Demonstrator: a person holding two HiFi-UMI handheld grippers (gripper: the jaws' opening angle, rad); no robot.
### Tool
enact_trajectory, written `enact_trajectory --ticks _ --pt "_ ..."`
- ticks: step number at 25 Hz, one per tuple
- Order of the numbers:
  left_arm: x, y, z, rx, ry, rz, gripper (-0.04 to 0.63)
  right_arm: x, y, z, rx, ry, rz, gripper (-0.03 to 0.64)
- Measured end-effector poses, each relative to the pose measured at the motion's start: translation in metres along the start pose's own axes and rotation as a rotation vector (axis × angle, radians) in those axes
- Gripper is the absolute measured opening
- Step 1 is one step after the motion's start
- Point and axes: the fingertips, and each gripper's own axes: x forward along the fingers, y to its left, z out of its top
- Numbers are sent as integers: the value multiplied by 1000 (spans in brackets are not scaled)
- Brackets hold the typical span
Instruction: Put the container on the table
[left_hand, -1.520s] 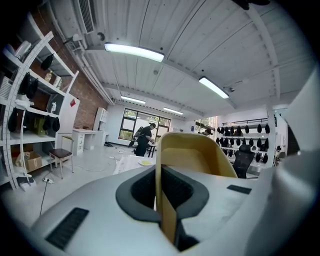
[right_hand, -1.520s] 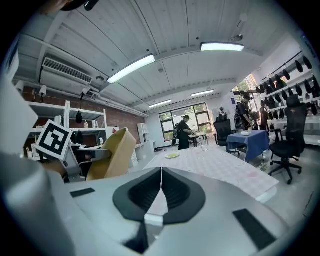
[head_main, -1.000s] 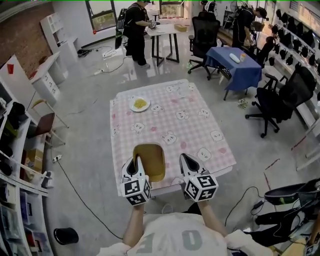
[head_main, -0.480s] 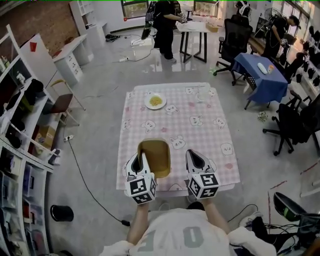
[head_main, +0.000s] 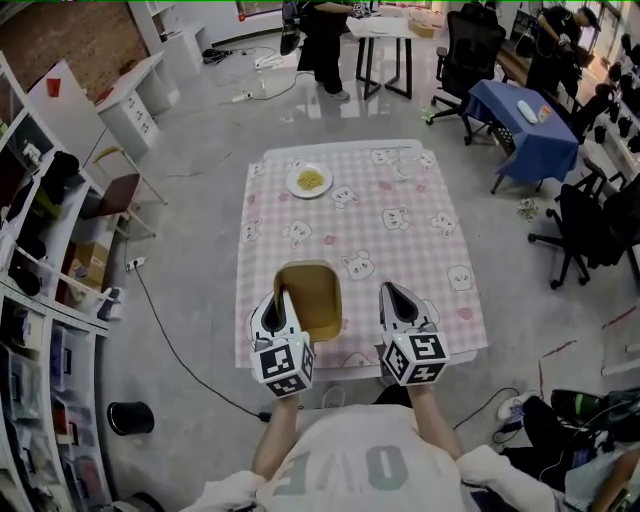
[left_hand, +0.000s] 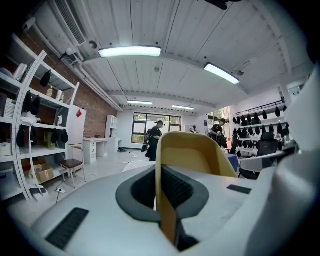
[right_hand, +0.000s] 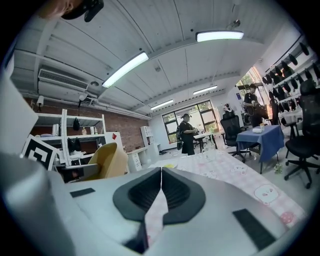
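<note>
At lower centre of the head view, the yellow container (head_main: 312, 297) is over the near edge of the pink checked table (head_main: 400, 250), gripped by its left rim.
The left gripper (head_main: 278, 300) is clenched on that rim wall, which stands thin between its pads in the left gripper view. The right gripper (head_main: 390, 292), just right of the container and apart from it, has its jaws pressed together on nothing. A plate (head_main: 310, 180) of yellow food lies in the table's upper left, well apart. Whether the container's base touches the cloth cannot be told.
</note>
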Motion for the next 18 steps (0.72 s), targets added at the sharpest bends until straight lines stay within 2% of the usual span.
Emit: enact_trajectory --ticks 3,8,13,18 --pt "14 4 -3 -13 23 0 31 3 -2 -4 -2 14 -4 29" --pt "61 10 -22 -39 169 -35 31 1 -7 -13 1 63 -3 29" --pt "124 20 -76 -111 390 -82 31 -3 -18 -23 17 103 -13 29" --pt "158 24 -135 -76 597 -82 31 -12 -32 -31 30 134 -48 29"
